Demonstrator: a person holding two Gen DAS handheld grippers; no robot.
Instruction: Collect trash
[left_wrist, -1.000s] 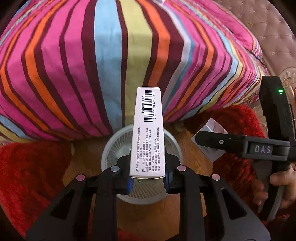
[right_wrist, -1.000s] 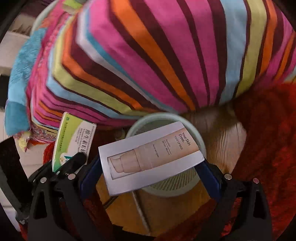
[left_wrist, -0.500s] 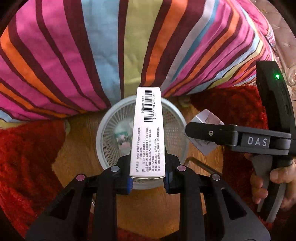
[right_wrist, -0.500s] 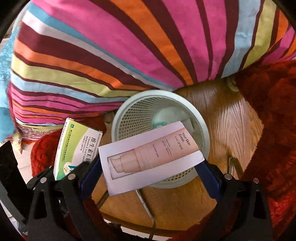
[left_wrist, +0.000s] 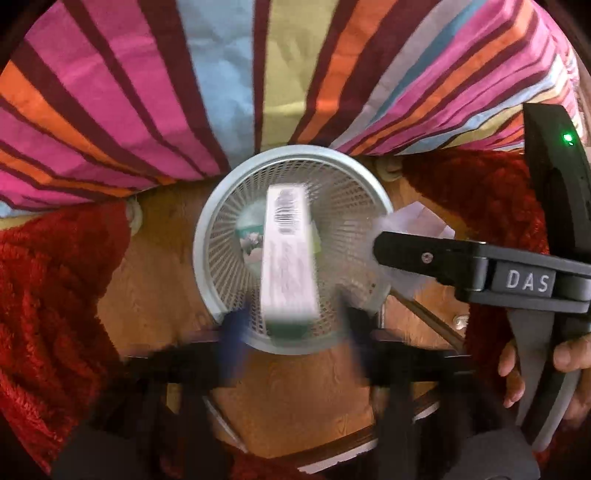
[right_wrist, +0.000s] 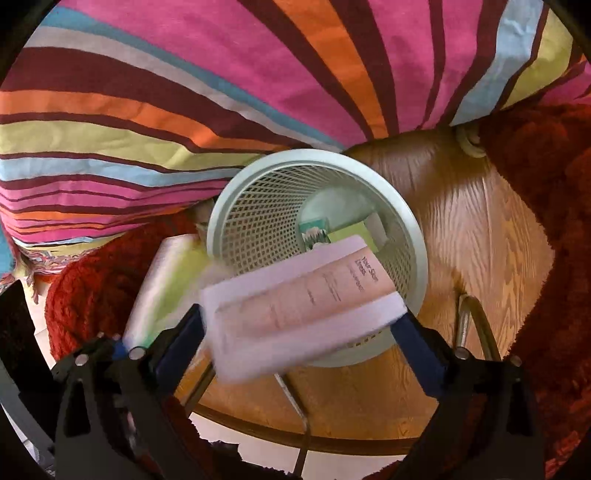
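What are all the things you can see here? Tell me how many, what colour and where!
barcode box: one, white with a green end, blurred, over the bin between the opening left jaws
skin cream box: one, white and peach, above the bin's near rim, between the opening right jaws
waste bin: one, pale mesh, on the wooden top beside the bedding
packets in bin: at least two, green, at the bottom
striped bedding: one, pink, orange, blue and yellow, behind the bin
red fuzzy rug: red, on both sides of the wooden top
wooden top: one, brown, under the bin
left gripper: one, black, blue pads
right gripper: one, black, blue pads
hand: one, gripping the right gripper's handle
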